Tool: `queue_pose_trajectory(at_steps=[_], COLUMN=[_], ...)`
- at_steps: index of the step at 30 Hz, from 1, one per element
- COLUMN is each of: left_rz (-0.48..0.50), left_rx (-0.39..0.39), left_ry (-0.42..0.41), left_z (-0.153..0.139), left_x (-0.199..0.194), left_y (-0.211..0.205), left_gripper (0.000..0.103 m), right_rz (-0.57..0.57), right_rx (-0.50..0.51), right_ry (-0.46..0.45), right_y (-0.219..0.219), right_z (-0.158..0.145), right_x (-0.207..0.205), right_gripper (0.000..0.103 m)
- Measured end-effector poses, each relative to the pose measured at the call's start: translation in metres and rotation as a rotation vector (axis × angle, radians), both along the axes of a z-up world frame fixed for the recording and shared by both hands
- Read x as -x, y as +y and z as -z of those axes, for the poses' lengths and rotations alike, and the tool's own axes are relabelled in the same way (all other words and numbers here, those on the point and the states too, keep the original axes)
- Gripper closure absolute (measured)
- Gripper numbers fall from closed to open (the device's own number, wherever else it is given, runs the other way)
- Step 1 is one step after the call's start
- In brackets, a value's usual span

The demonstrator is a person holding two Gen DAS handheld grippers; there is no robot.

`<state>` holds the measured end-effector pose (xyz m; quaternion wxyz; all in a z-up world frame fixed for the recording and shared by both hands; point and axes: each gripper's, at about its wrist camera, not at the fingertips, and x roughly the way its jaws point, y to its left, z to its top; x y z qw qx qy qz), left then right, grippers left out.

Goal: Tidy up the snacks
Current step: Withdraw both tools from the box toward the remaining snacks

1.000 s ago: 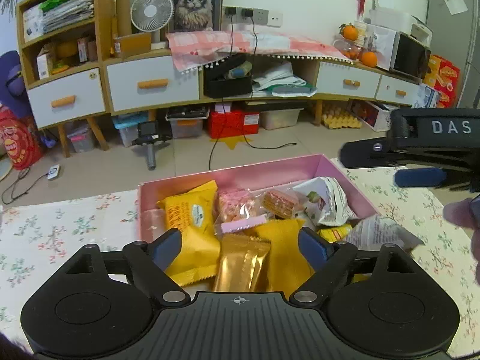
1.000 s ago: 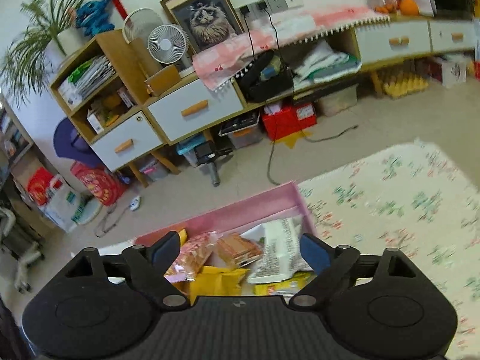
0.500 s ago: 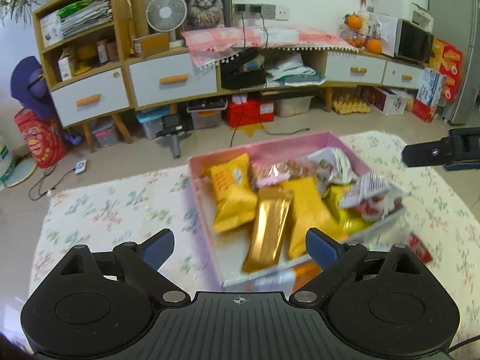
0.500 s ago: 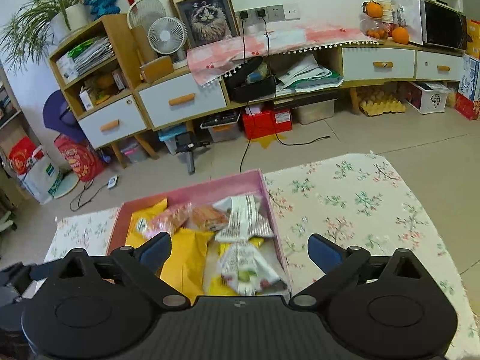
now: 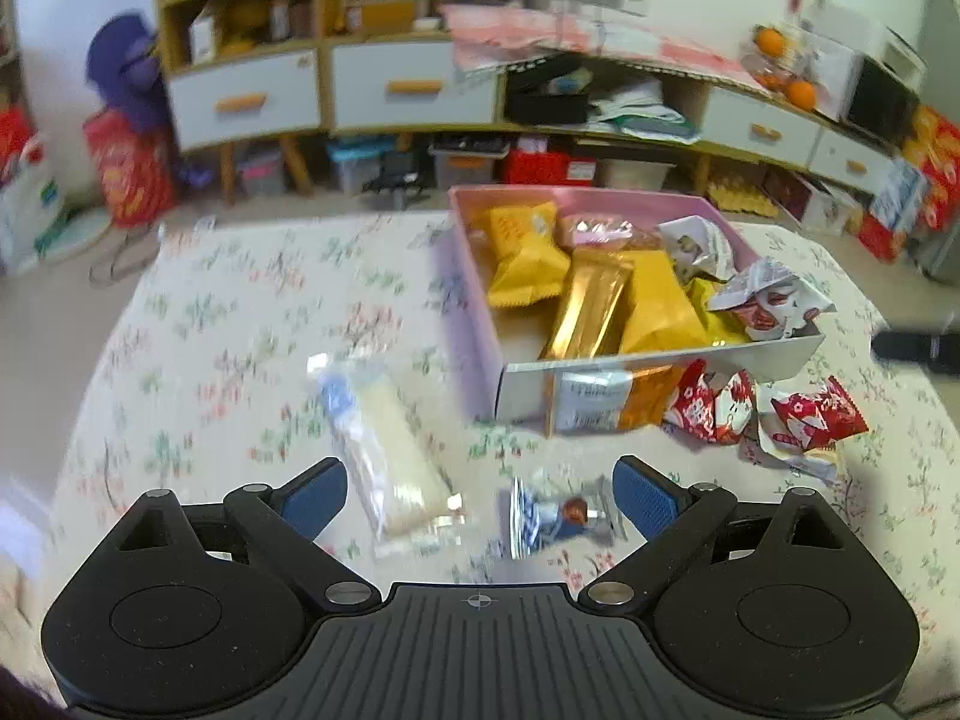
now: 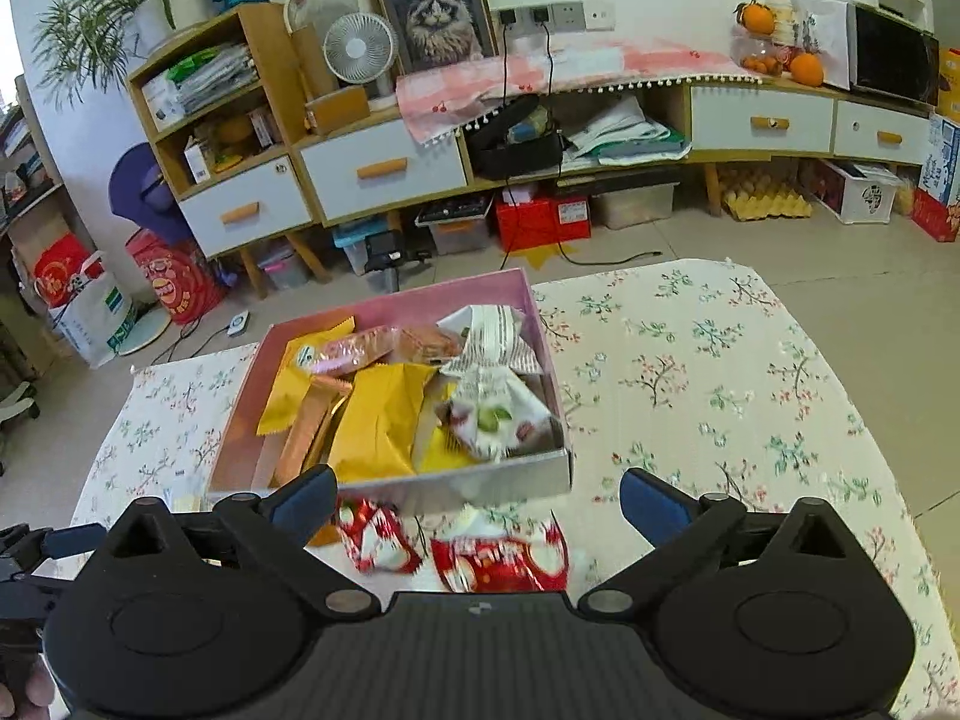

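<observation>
Left tongs [image 5: 479, 495]: wide open, holding nothing. Its jaws have just been opening, with nothing squeezed between them.
Right tongs [image 6: 474, 501]: wide open too, just been opening, nothing held.
Box [image 6: 384, 489]: pink, on the flowery tabletop [image 6: 720, 372], full of yellow, gold and white packs.
Loose snacks: a long white pack [image 5: 384, 456] and a small blue pack [image 5: 555, 519] lie under the left tongs; red packs [image 6: 498, 558] lie just in front of the box.
Do it well: I think each tongs should drop over one loose pack, pinch its middle, and lift it into the box.
Writing: too blurry to read.
</observation>
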<state>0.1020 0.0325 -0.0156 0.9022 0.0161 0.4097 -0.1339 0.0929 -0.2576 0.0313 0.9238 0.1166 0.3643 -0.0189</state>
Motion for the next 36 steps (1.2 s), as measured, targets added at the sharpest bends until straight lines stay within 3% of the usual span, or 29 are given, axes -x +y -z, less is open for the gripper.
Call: queue_pose_trajectory(at_steps=[4,12,16,22,29,36], left_rz=[-0.003,-0.008,0.054,0.149,0.171,0.131], left_rx=[0.023,0.01,0.015,-0.012,0.018,0.031], left_ry=[0.021,-0.012,-0.018,-0.04,-0.024,-0.012], left_z=[0.011,0.028,0.036,0.046,0.053,0.058], left_x=[0.006,0.015,0.018,0.022,0.019,0.014], left_y=[0.005,0.007,-0.001,-0.018,-0.03,-0.033], left_gripper=[0.006,0.006,0.006,0.007,0.009,0.013], right_rz=[-0.022,-0.008,0.023,-0.062,-0.152,-0.154], right_rx=[0.034,0.122,0.151,0.205,0.202,0.167], right_ry=[0.048,0.049,0.075,0.018,-0.01,0.004], right_y=[0.003,-0.006,-0.013,-0.012,-0.002,0.002], right_z=[0.015,0.032,0.049,0.05,0.051,0.056], right_x=[0.005,0.023,0.026,0.034,0.031,0.021], right_gripper=[0.022,0.022,0.022,0.022,0.022,0.022])
